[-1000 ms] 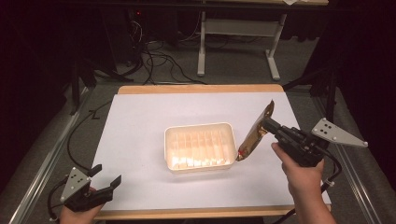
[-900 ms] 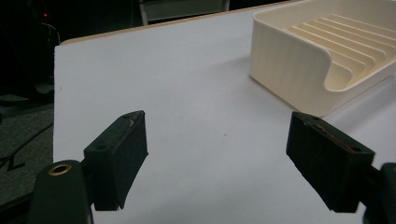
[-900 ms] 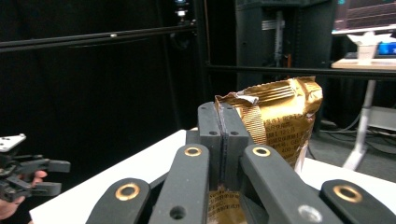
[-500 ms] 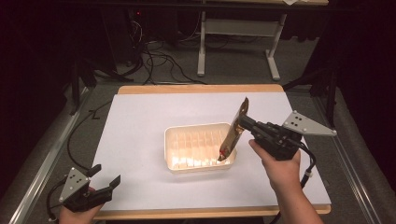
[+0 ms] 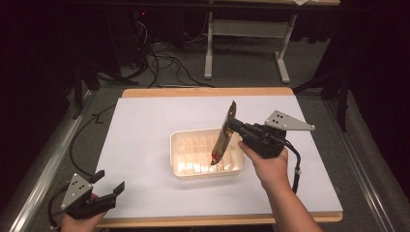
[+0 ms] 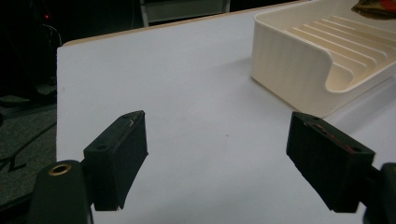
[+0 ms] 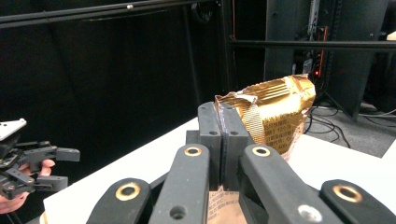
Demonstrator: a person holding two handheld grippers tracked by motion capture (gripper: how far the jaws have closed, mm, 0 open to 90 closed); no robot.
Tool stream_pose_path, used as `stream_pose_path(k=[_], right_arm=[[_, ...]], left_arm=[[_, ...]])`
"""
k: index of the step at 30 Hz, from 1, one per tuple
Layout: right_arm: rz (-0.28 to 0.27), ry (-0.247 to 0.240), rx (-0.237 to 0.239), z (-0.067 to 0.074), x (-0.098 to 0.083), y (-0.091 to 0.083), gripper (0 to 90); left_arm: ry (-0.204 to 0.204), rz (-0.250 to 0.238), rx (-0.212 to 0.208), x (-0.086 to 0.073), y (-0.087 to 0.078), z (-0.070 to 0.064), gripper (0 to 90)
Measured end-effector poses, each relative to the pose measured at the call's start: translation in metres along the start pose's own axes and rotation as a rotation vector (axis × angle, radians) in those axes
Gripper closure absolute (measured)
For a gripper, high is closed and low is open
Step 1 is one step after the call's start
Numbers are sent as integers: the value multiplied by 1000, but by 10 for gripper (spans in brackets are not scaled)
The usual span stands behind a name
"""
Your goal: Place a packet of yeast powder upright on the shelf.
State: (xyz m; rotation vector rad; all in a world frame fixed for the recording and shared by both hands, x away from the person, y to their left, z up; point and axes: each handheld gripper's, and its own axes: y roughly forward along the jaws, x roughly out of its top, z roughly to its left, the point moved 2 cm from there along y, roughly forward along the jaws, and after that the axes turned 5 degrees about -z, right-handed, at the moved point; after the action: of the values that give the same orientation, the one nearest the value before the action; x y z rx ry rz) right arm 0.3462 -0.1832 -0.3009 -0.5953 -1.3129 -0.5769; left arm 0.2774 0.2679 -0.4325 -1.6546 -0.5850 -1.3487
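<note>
My right gripper (image 5: 231, 121) is shut on the top edge of a gold foil packet (image 5: 222, 139). The packet hangs tilted over the right part of a cream ribbed tray (image 5: 175, 155), with its red-marked lower end down inside the tray. In the right gripper view the jaws (image 7: 223, 122) are pressed together on the crinkled packet (image 7: 276, 109). My left gripper (image 5: 109, 181) rests low at the table's front left corner, open and holding nothing. Its own view shows the jaws wide apart (image 6: 224, 154) over bare white tabletop, with the tray (image 6: 289, 60) ahead to the right.
A white sheet (image 5: 145, 135) covers the wooden-edged table. Cables and a metal stand's legs (image 5: 209, 53) lie on the dark floor beyond the far edge. The left gripper (image 7: 64, 169) is also seen far off in the right gripper view.
The right gripper carried the packet leftward and slightly down, from beside the tray's right edge to over its right part. The left gripper stayed still.
</note>
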Motion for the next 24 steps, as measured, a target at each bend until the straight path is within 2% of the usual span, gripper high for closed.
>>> stream_pose_path(k=[13,24], right_arm=[[41,-2,-7,-8,-6,21,900],[66,6,-12,-18,-8,24,900]], left_arm=[[-2,-5,5,0,-2,1,210],[-6,-3,3,0,-2,2,210]])
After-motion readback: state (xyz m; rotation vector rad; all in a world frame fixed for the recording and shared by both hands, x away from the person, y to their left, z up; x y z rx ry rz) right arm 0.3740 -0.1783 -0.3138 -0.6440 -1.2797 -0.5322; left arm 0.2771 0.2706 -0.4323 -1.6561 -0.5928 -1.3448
